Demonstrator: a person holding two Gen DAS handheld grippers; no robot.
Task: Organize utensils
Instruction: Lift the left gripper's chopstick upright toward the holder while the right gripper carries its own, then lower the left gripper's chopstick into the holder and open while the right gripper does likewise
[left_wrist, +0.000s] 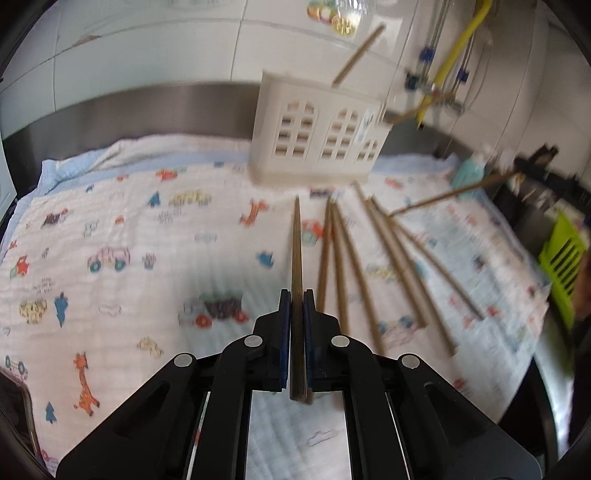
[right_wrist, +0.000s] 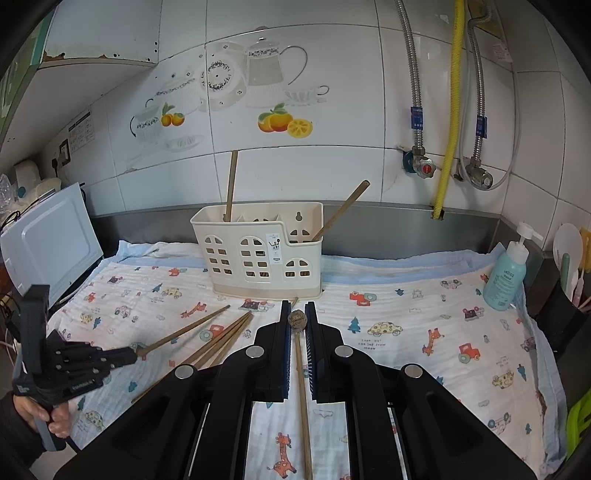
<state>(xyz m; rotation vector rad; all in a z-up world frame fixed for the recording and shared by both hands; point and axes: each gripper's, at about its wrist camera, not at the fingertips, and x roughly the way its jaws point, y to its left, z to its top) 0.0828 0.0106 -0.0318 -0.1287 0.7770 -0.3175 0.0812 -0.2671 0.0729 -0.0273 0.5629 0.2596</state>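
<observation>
On the printed cloth (right_wrist: 406, 325) before you, two chopsticks already stand in the cream holder (right_wrist: 258, 251) while several more lie loose, and your left gripper (left_wrist: 297, 295) is clamped on one chopstick (left_wrist: 296, 243), your right gripper (right_wrist: 297, 306) pinching another stick (right_wrist: 302, 387).

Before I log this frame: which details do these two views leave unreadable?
- Left wrist view: motion blur smears the loose chopsticks; their count is unclear.
- Right wrist view: the holder wall hides the standing chopsticks' lower ends.
- Right wrist view: the right gripper body covers part of the held chopstick.
</observation>
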